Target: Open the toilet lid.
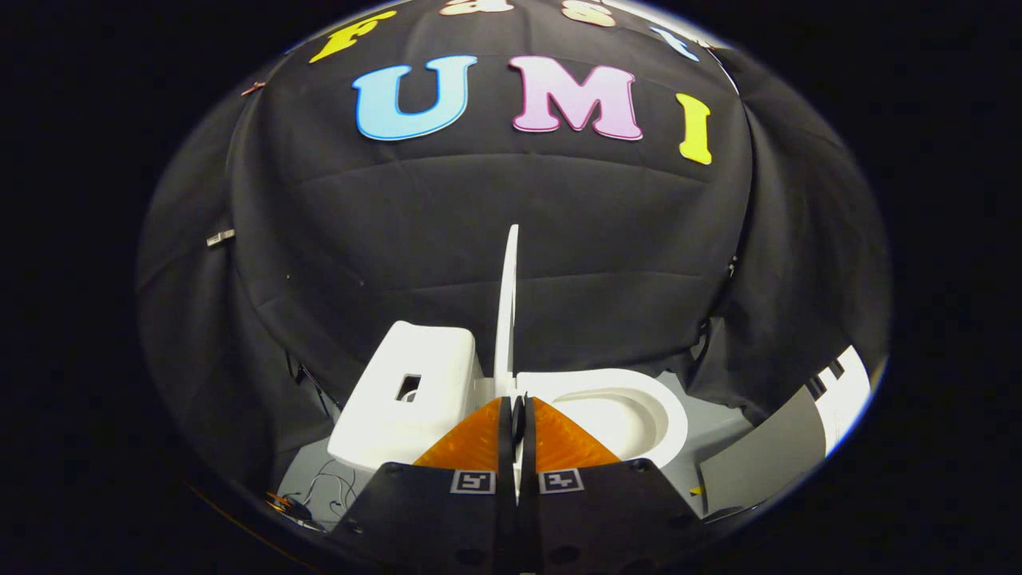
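In the gripper view the thin white plastic toilet lid (506, 299) stands upright, edge-on, just beyond the fingers (517, 415), between the white boxy tank (407, 391) and the open white bowl (631, 411). The fingers are pressed together with nothing visibly between them (the lid's base rises just behind their tips). The opening looks done; only withdrawal seems left.

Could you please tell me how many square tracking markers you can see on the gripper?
2: one marker on the left finger, one marker on the right finger, flanking the closed gripper below the raised toilet lid. Others may be hidden.
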